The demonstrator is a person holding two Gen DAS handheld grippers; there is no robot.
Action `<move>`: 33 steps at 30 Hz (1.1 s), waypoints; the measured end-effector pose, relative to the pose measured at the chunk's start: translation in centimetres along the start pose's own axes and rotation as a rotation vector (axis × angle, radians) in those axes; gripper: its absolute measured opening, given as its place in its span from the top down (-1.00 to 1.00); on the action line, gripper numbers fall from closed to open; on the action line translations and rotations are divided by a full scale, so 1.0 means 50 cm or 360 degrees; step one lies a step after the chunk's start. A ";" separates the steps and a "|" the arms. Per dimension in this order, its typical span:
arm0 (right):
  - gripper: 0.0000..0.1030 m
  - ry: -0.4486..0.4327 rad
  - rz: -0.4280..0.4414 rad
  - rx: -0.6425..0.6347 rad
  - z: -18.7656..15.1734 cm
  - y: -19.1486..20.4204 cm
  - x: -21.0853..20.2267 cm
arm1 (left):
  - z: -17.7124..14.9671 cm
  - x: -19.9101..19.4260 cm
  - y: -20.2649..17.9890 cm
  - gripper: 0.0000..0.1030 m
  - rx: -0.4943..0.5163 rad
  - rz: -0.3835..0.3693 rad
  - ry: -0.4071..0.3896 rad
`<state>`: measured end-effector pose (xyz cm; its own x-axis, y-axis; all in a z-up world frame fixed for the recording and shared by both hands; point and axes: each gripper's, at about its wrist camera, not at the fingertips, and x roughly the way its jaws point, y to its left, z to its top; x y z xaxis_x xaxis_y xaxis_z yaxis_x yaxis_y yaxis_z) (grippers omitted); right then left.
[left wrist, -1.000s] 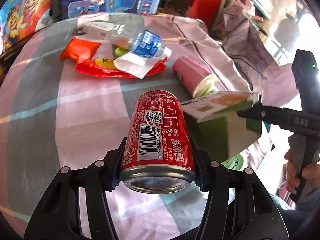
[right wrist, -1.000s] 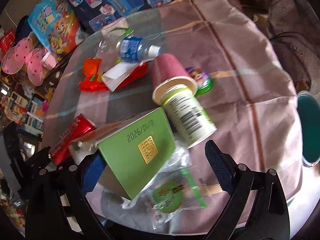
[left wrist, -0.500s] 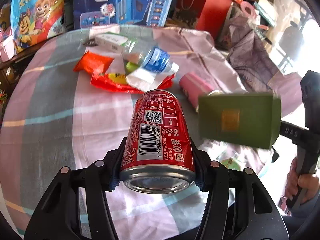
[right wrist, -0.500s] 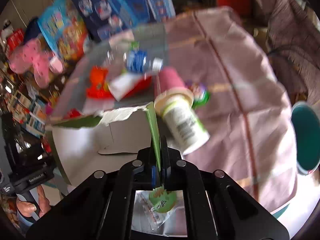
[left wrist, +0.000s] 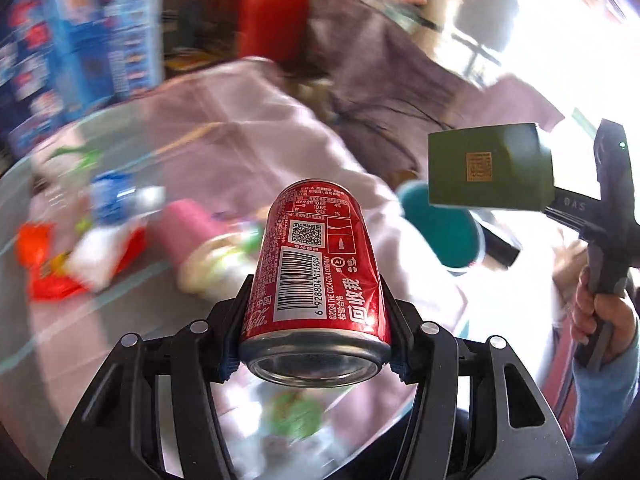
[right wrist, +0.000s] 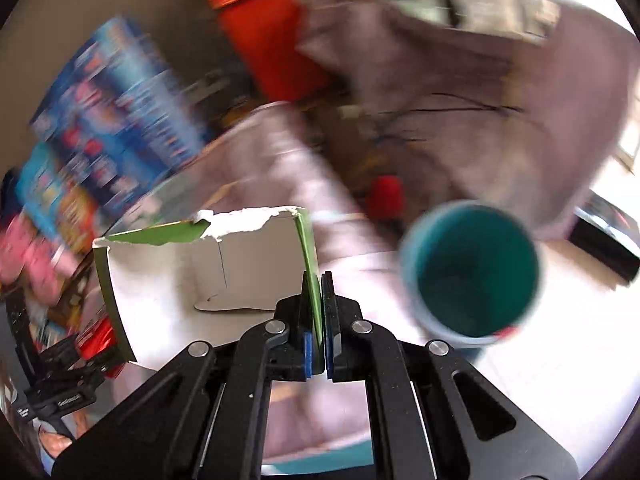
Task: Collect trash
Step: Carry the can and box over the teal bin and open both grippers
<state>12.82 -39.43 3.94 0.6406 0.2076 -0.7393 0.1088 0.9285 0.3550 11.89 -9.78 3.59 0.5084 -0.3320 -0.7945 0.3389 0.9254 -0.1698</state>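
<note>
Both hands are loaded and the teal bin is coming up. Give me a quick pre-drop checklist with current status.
1. Red can clamped between the left gripper pads: ok.
2. Green carton pinched by one wall in the right gripper: ok, though a thin hold.
3. Teal bin in sight, mouth open: ok.
4. Carton over the bin mouth: not ok, it sits to the left of it in the right wrist view.
5. Can over the bin: cannot tell.
6. Bin has room: cannot tell, blurred.

can (left wrist: 316, 268) x1 | green box (left wrist: 490, 166) x1 | teal bin (right wrist: 472, 276) x1 | grippers x2
</note>
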 end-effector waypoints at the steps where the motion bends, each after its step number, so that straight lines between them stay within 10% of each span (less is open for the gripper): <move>1: 0.91 -0.0003 -0.0032 0.0037 0.005 -0.035 -0.001 | 0.016 0.025 -0.029 -0.11 0.0041 -0.0027 0.0022; 14: 0.91 0.0171 -0.0326 0.0366 0.010 -0.335 0.102 | 0.133 0.339 -0.330 -0.11 0.0423 -0.0223 0.0362; 33: 0.89 0.0407 -0.0361 0.0381 0.005 -0.405 0.232 | 0.162 0.554 -0.370 -0.45 0.0454 -0.0161 0.0664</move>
<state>18.26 -55.89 -11.69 0.3738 0.1037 -0.9217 0.4183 0.8680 0.2674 26.13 -37.61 -10.56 0.1224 -0.2619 -0.9573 0.6022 0.7863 -0.1381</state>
